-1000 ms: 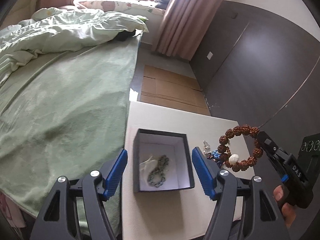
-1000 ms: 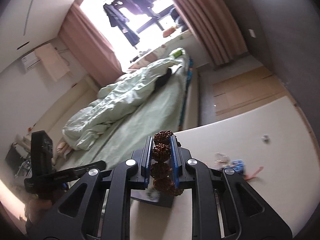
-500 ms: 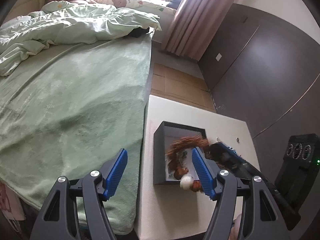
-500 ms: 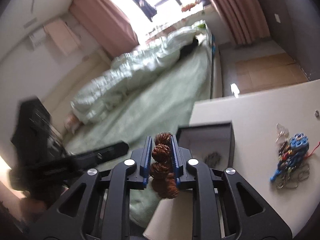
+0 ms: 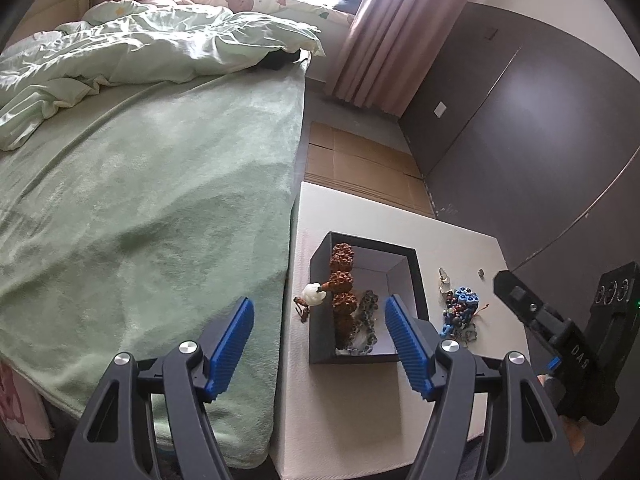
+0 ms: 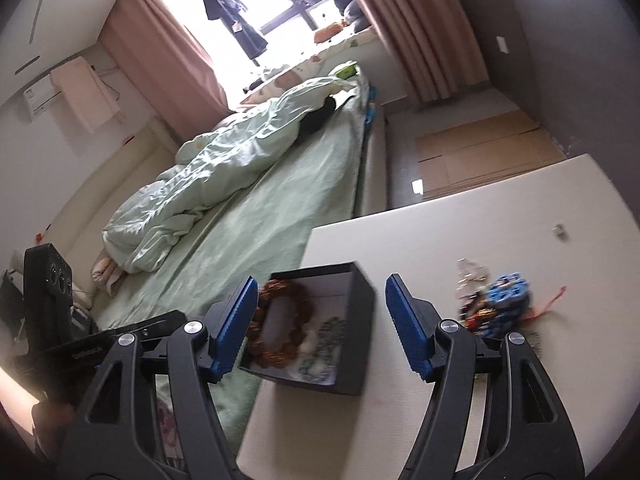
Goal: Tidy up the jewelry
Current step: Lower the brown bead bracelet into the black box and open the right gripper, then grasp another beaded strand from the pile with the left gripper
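A black jewelry box point(image 5: 406, 258) with a white lining stands on the white table point(image 5: 360, 400). A brown bead bracelet point(image 5: 342, 280) leans on the box's left wall, its white bead point(image 5: 313, 295) hanging outside. A grey-green bracelet point(image 5: 366, 320) lies inside. In the right wrist view the brown bracelet point(image 6: 280, 328) lies in the box point(image 6: 356, 320). My left gripper point(image 5: 320, 344) is open and empty in front of the box. My right gripper point(image 6: 320, 328) is open and empty above the box; it also shows in the left wrist view point(image 5: 536, 312).
A pile of loose jewelry with a blue piece point(image 5: 460, 308) lies right of the box, also in the right wrist view point(image 6: 500, 300). A small metal item point(image 5: 481, 272) lies farther back. A bed with a green blanket point(image 5: 140, 220) borders the table's left edge.
My right gripper opened and let go of the brown bracelet, which dropped into the box against its left wall. The right gripper pulled back to the right.
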The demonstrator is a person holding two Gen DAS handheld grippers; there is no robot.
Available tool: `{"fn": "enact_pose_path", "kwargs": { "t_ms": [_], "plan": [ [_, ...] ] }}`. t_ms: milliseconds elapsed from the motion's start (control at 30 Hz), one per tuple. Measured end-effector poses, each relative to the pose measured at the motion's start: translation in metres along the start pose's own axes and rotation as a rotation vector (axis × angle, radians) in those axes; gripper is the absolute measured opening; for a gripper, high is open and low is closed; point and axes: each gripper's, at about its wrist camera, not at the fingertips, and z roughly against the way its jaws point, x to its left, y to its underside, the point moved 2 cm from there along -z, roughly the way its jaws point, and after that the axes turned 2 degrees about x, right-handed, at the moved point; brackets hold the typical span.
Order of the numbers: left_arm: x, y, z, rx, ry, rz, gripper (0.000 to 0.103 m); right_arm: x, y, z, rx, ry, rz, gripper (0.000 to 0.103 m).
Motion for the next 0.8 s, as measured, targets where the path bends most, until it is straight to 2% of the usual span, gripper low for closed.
{"fn": "enact_pose_path", "kwargs": {
  "t_ms": [133,167,233,500,567,800],
  "plan": [
    [-0.007,-0.001,-0.002,-0.018,-0.006,-0.013,0.074,-0.016,-0.005,0.011,-0.017,0.029,-0.01,0.067],
    [-0.01,-0.001,-0.002,-0.023,-0.004,-0.016,0.074,-0.021,-0.006,0.013,-0.02,0.04,-0.014,0.069],
    [-0.015,-0.002,-0.003,-0.029,-0.002,-0.021,0.076,-0.029,-0.008,0.017,-0.026,0.054,-0.023,0.079],
    [-0.038,-0.004,-0.007,-0.072,-0.001,-0.052,0.094,-0.051,-0.012,0.034,-0.05,0.084,-0.026,0.089],
    [-0.043,-0.004,-0.009,-0.078,0.006,-0.054,0.094,-0.057,-0.013,0.037,-0.047,0.094,-0.024,0.093],
    [-0.073,-0.003,-0.023,-0.073,0.03,-0.108,0.094,-0.079,-0.015,0.049,-0.051,0.125,-0.03,0.093]
  ]
}}
